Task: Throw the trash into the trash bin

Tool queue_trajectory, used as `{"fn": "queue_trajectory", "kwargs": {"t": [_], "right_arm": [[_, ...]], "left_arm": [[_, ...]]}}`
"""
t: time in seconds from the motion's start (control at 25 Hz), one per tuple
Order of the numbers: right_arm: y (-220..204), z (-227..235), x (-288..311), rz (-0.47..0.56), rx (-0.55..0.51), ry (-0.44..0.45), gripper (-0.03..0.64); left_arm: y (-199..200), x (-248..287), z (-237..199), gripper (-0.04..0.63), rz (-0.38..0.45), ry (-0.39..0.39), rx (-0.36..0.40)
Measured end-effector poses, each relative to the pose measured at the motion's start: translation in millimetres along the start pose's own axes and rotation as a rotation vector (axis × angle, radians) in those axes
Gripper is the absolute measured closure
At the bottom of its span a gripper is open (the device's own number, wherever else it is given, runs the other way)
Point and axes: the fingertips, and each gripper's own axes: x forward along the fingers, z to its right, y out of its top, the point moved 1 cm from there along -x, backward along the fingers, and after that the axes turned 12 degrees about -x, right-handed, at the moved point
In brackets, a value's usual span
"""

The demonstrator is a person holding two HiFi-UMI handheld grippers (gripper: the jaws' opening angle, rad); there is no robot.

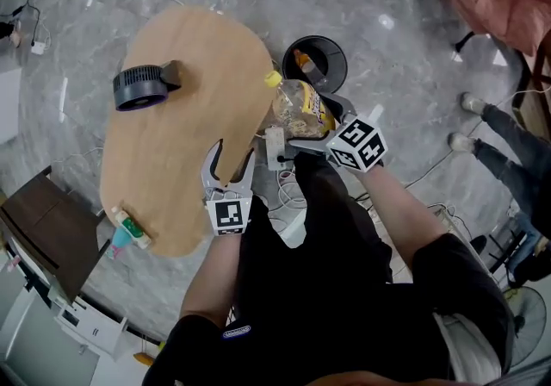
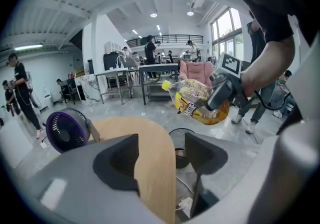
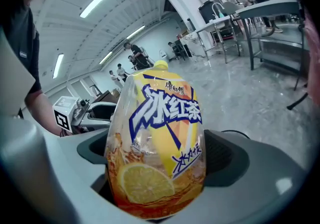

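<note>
Right gripper (image 1: pixel 303 136) jaws clamped on the iced-tea bottle (image 1: pixel 300 108), held above the floor just off the desk's (image 1: pixel 185 108) right edge, next to the black trash bin (image 1: pixel 338 65). Left gripper (image 1: pixel 229 160) jaws wide, gripping nothing, desk's near edge running between them. Purple fan (image 1: pixel 140 87) near the desk's left edge.

Right gripper (image 3: pixel 161 160): 2 jaws closed on a plastic bottle (image 3: pixel 157 133), 1 on each side of its lower body. Bottle upright; yellow cap (image 3: pixel 161 64) on top, yellow and blue label, lemon picture near the base. Left: 1 marker cube (image 3: pixel 62 118). Far right: metal tables (image 3: pixel 250 15), grey floor.
</note>
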Motion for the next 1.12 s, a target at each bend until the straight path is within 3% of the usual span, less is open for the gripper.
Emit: {"fn": "queue_trajectory", "kwargs": {"t": [0.32,0.56,0.72,0.8,0.92,1.04,1.12], "right_arm": [[-64.5,80.6,-12.2,-0.046,0.163,-0.087,0.037],[-112.1,115.5,10.0,-0.121,0.29,-0.102,0.037],[-143.9,134.2,31.0,-0.185,0.44,-0.089,0.037],[-157.6,147.3,42.5,-0.212,0.53,-0.077,0.037],[-179.5,164.1,60.6,-0.262,0.672,-0.052,0.036],[-197.3,180.4,81.8,-0.324,0.786,-0.034,0.035],[-206.9,192.0,97.4,-0.389,0.802,-0.038,0.036]], "left_arm": [[14.6,53.3,39.3,0.301,0.004,-0.08,0.033],[26.9,79.2,35.8,0.301,0.039,-0.087,0.029],[29.1,82.4,33.9,0.301,0.035,-0.093,0.038],[29.9,82.7,31.8,0.301,0.032,-0.08,-0.01],[37.7,74.8,26.0,0.301,0.043,-0.035,-0.141],[45.5,68.1,20.1,0.301,0.057,-0.016,-0.186],[47.3,64.1,13.6,0.301,0.067,-0.009,-0.205]]}}
